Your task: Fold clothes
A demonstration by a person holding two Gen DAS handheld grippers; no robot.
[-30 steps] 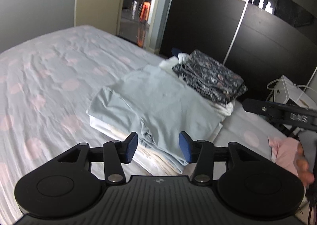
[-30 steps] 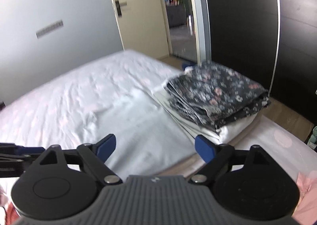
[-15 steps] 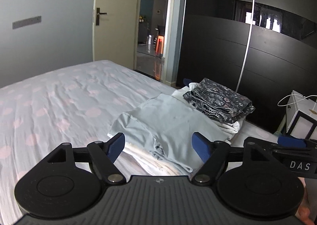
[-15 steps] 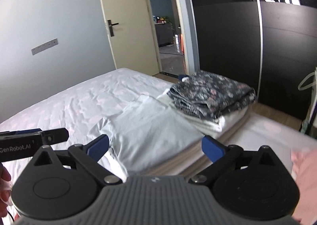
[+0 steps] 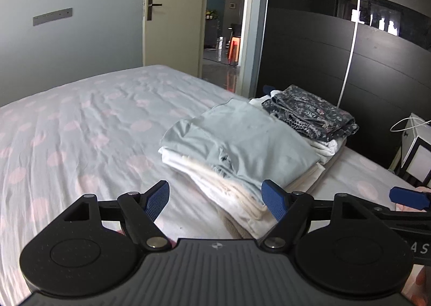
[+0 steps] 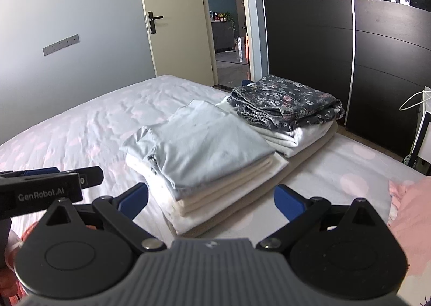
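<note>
A folded light-blue garment lies on top of folded white and cream clothes on the bed. Behind it a dark floral garment tops a second folded pile. My left gripper is open and nothing sits between its blue pads; it hangs just short of the stack's near corner. My right gripper is also open and holds nothing, a little back from the stack. Each gripper shows in the other's view: the right one and the left one.
The bed sheet is pale with pink dots and stretches away to the left. A pink garment lies at the right. A dark wardrobe, an open door and a white box stand beyond the bed.
Both grippers have drawn back from the stack, which now looks smaller and farther away. The left jaws have spread from narrow to wide. The right jaws stay wide.
</note>
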